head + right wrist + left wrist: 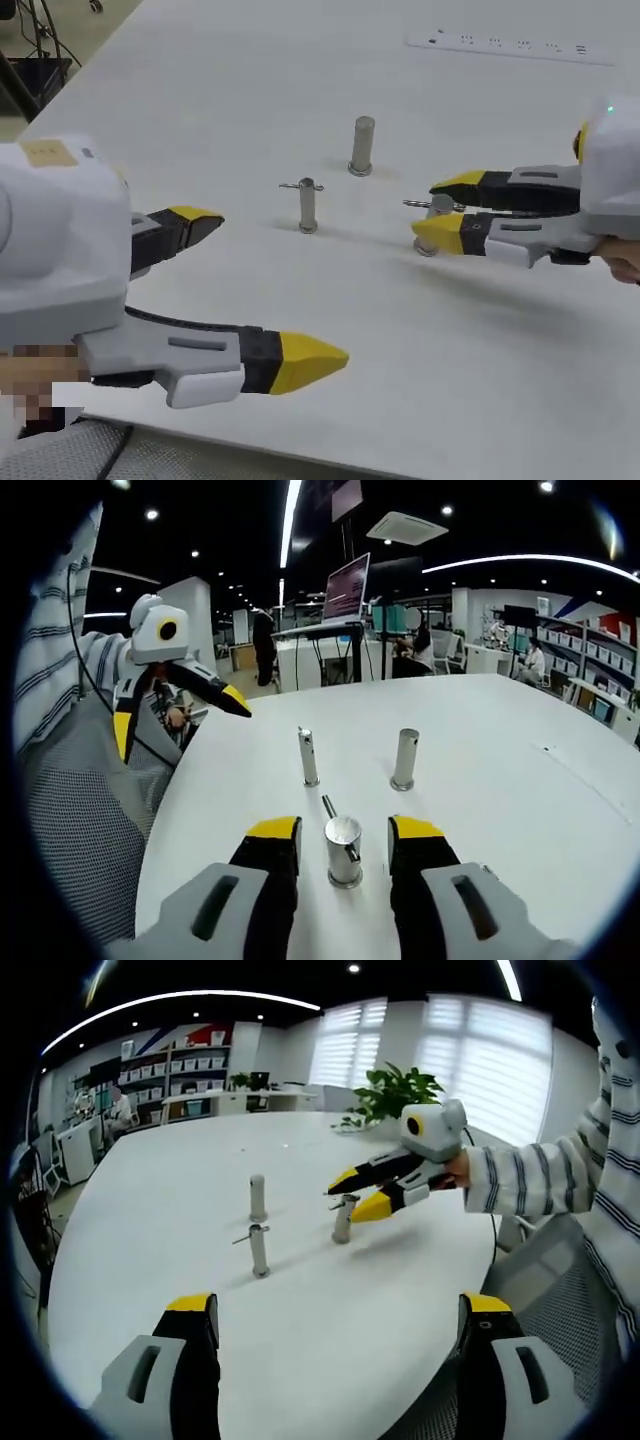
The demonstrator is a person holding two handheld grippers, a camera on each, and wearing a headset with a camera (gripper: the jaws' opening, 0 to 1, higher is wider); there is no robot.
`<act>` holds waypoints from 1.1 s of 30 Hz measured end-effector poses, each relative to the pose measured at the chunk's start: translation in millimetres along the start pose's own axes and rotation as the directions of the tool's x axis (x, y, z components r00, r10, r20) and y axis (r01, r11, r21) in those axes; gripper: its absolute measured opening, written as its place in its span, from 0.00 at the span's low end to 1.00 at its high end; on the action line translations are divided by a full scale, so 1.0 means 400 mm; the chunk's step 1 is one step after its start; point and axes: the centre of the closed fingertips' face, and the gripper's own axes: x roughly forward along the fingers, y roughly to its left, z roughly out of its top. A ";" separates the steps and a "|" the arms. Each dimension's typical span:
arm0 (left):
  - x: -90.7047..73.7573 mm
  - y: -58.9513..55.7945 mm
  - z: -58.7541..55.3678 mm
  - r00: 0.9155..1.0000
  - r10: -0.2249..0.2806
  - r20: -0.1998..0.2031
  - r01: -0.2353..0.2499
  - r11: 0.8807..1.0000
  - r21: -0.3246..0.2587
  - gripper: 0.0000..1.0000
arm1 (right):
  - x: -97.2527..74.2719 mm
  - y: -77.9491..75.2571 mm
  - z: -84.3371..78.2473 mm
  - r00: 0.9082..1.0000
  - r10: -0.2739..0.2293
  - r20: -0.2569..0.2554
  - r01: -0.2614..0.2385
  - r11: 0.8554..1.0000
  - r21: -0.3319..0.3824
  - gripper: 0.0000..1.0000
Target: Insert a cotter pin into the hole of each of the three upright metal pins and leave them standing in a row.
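The nearest pin [343, 852] stood upright on the white table [450, 340] between the jaws of the right gripper [345, 830]. That gripper's own view made plain what the head view left hard to judge: a strip of bare table lay on each side of the pin, so the jaws were parted and straddled it without touching. A thin cotter pin [417, 203] stuck out sideways from near its top. The middle pin [308, 206] stood well apart from it with a second cotter pin [297, 186] crosswise through its head. The head view showed this one clearly, whereas in the right gripper view it was too small to make out. The far pin [362, 146] stood upright beyond those two. The left gripper [265, 285] hovered over the near part of the table, well back from all three pins, its jaws spread wide with nothing between them. The left gripper view added a striped sleeve [540, 1175] behind the right gripper and a potted plant [395, 1090] past the table's far side. The head view showed a power strip [510, 45] lying near the far edge of the table. The right gripper view showed a mesh chair [80, 820] beside the table and a monitor [345, 585] farther back in the room.
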 end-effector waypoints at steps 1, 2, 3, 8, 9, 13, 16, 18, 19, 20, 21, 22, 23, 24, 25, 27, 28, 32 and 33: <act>0.000 0.000 0.002 1.000 0.000 0.002 0.000 1.000 -0.001 0.99 | -0.010 0.002 0.010 1.000 -0.004 0.004 0.004 1.000 -0.002 0.36; 0.000 0.001 0.003 1.000 0.000 0.002 0.000 1.000 -0.002 0.99 | -0.016 0.003 0.015 1.000 -0.010 0.002 0.010 1.000 0.008 0.39; 0.000 0.002 0.004 1.000 0.001 0.002 -0.001 1.000 -0.001 0.99 | -0.027 0.005 0.019 1.000 -0.019 -0.006 0.019 1.000 0.025 0.43; -0.003 0.004 0.011 1.000 -0.004 0.001 0.004 1.000 -0.009 0.99 | -0.077 0.009 0.033 0.999 -0.050 0.003 0.050 0.998 0.031 0.52; -0.003 0.005 0.013 1.000 -0.007 0.004 0.007 1.000 -0.015 0.99 | -0.089 0.013 0.036 0.998 -0.060 0.000 0.060 0.998 0.036 0.54; -0.004 0.013 0.026 1.000 0.001 0.020 -0.001 1.000 -0.008 0.99 | -0.129 0.025 0.035 0.996 -0.089 -0.002 0.089 0.993 0.080 0.66; -0.003 0.022 0.036 1.000 0.005 0.030 -0.004 1.000 -0.010 0.99 | -0.159 0.035 0.027 0.993 -0.114 -0.013 0.115 0.986 0.124 0.73; 0.000 0.028 0.045 0.999 0.006 0.041 -0.006 1.000 -0.008 0.99 | -0.171 0.046 0.031 0.990 -0.138 0.002 0.136 0.976 0.168 0.82; 0.001 0.029 0.049 0.999 0.007 0.044 -0.006 1.000 -0.009 0.99 | -0.181 0.050 0.031 0.988 -0.152 0.003 0.149 0.971 0.188 0.89; 0.002 0.031 0.053 0.999 0.008 0.049 -0.008 1.000 -0.008 0.98 | -0.184 0.053 0.029 0.989 -0.150 -0.001 0.147 0.971 0.188 0.89; 0.003 0.031 0.056 0.999 0.009 0.051 -0.008 1.000 -0.005 0.96 | -0.196 0.053 0.025 0.986 -0.168 -0.011 0.167 0.968 0.190 0.87; 0.005 0.032 0.059 0.999 0.009 0.052 -0.008 1.000 -0.007 0.95 | -0.203 0.054 0.023 0.984 -0.178 -0.016 0.178 0.966 0.188 0.86; 0.006 0.031 0.061 0.998 0.007 0.055 -0.007 1.000 -0.007 0.95 | -0.211 0.055 0.020 0.981 -0.195 -0.021 0.195 0.962 0.193 0.88; 0.007 0.030 0.065 0.998 0.004 0.062 -0.003 1.000 -0.007 0.95 | -0.217 0.056 0.019 0.979 -0.204 -0.022 0.204 0.958 0.201 0.89; 0.009 0.028 0.068 0.998 0.000 0.067 0.001 1.000 -0.008 0.95 | -0.223 0.060 0.016 0.977 -0.210 -0.024 0.210 0.955 0.209 0.90; 0.012 0.024 0.073 0.997 -0.011 0.071 0.012 1.000 -0.008 0.95 | -0.233 0.064 0.012 0.973 -0.230 -0.028 0.231 0.948 0.219 0.91; 0.014 0.025 0.074 0.997 -0.013 0.072 0.013 1.000 -0.007 0.95 | -0.235 0.065 0.009 0.972 -0.235 -0.030 0.235 0.945 0.227 0.91; 0.026 0.031 0.080 0.998 -0.017 0.063 0.017 1.000 -0.004 0.95 | -0.246 0.085 -0.003 0.972 -0.231 -0.035 0.230 0.920 0.318 0.93; 0.028 0.033 0.081 0.998 -0.016 0.061 0.016 1.000 -0.002 0.95 | -0.249 0.088 -0.004 0.972 -0.233 -0.030 0.230 0.918 0.322 0.95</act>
